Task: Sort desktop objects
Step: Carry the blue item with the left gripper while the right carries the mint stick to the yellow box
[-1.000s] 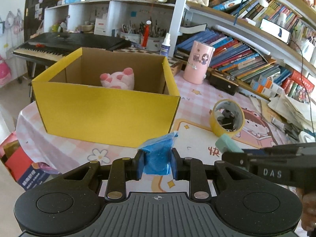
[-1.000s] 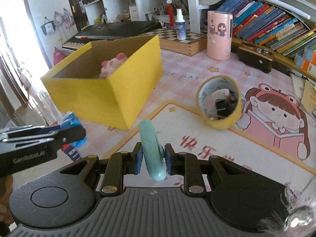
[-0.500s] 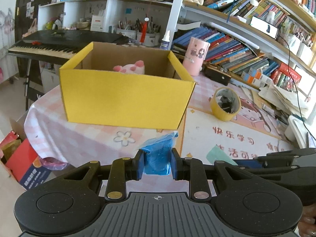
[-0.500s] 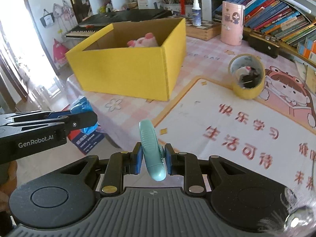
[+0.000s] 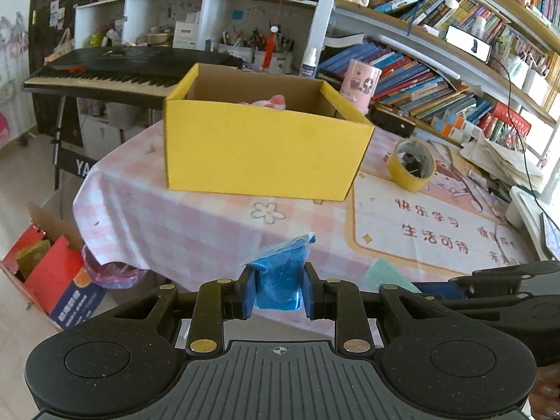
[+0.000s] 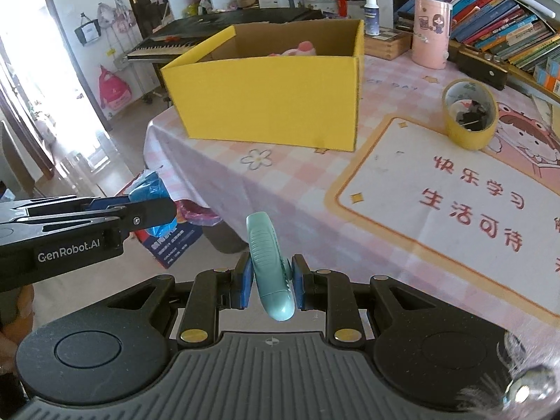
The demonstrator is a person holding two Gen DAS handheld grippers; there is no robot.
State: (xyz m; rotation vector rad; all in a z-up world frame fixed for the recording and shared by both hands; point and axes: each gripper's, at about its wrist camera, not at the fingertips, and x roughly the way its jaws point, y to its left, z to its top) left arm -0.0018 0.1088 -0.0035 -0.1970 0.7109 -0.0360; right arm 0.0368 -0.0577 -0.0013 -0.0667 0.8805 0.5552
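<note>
On the far left of the room a black keyboard (image 5: 115, 70) is standing on its frame in front of white cubby shelves (image 5: 168, 17), and below it, on the floor, a red carton (image 5: 52, 276) is sitting beside the table's edge. A round table under a pink checked cloth (image 5: 182, 224) is filling the middle of both views. On it an open yellow box (image 5: 266, 150) is standing, with a pink plush toy (image 5: 276, 100) showing over its rim. Behind the box a white spray bottle (image 6: 371, 10) and a pink cylindrical tin (image 6: 431, 31) are standing near slanting rows of books (image 5: 430, 84). To the right of the box a yellow tape roll (image 6: 469, 117) is resting on end, at the top of a printed mat (image 6: 455, 210) with red characters and a cartoon girl.

The left gripper (image 5: 278, 290) is hanging over the near edge of the table, its jaws clamped together on a blue plastic bag (image 5: 280, 273), which is sticking up between the pads, well apart from the box. The right gripper (image 6: 269, 285) is hovering just beside it, jaws pressed tight on a teal clip-shaped item (image 6: 267, 266) standing upright between the fingers. Each gripper is showing at the edge of the other's view, and both held things are in the air, short of the yellow box.
</note>
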